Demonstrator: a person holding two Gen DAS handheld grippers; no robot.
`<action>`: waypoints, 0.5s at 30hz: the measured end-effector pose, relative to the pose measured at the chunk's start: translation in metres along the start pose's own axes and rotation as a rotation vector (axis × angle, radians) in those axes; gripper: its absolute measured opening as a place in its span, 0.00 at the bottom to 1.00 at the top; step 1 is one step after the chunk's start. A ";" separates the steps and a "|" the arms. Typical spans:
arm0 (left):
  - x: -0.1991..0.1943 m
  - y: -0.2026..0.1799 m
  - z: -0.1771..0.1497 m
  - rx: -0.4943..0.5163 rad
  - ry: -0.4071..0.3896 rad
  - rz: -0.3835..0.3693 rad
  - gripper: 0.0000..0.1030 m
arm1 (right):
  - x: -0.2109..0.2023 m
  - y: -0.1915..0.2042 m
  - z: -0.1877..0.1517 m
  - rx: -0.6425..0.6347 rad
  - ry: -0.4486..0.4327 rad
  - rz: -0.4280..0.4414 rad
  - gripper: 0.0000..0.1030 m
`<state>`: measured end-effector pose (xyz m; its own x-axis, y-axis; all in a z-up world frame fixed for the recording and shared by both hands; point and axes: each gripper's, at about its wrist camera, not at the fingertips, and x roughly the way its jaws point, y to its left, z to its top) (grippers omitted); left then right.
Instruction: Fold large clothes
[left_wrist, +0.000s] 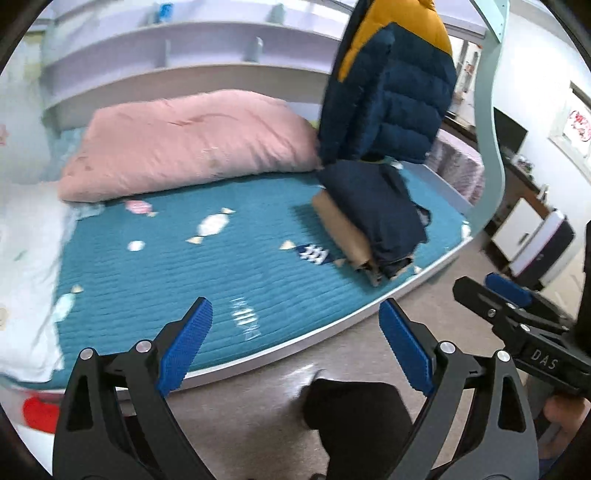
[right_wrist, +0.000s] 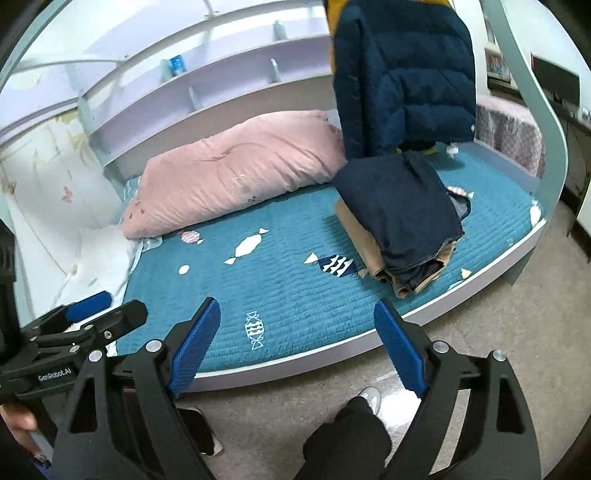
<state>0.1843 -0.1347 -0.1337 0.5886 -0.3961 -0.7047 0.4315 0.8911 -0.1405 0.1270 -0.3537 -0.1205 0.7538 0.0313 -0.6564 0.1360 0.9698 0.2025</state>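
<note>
Your left claw (left_wrist: 295, 343) stands wide apart with nothing between its blue pads (left_wrist: 184, 347), and it hangs over the near edge of the bed (left_wrist: 258, 363), above the floor (left_wrist: 424, 310). Your right claw (right_wrist: 297, 345) is just as wide and just as empty, beside the left one at the same edge. Past both claws lies a teal quilted mattress cover (right_wrist: 280, 291) printed with candy shapes. On its right part, near the bed's edge and well apart from both claws, sits a stack of folded clothes (right_wrist: 402, 218): a dark navy piece on top, tan ones underneath. Just behind the stack a navy and yellow puffer jacket (left_wrist: 391, 92) hangs upright. To the left of the jacket a pink duvet (left_wrist: 184, 144) lies bunched along the back of the bed, below pale shelves (right_wrist: 207, 81). Your dark trouser legs (right_wrist: 347, 435) and a shoe (right_wrist: 371, 397) show on the floor below.
</note>
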 end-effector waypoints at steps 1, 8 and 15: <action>-0.007 0.002 -0.005 -0.002 -0.010 0.007 0.89 | -0.005 0.005 -0.003 -0.006 -0.006 0.006 0.80; -0.065 0.006 -0.043 -0.004 -0.040 0.078 0.89 | -0.046 0.040 -0.027 -0.062 -0.035 0.018 0.82; -0.118 -0.005 -0.059 -0.020 -0.135 0.148 0.93 | -0.092 0.056 -0.041 -0.123 -0.077 0.010 0.84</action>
<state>0.0719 -0.0794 -0.0906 0.7316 -0.2858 -0.6189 0.3210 0.9454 -0.0571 0.0389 -0.2928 -0.0781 0.8024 0.0274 -0.5962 0.0515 0.9920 0.1150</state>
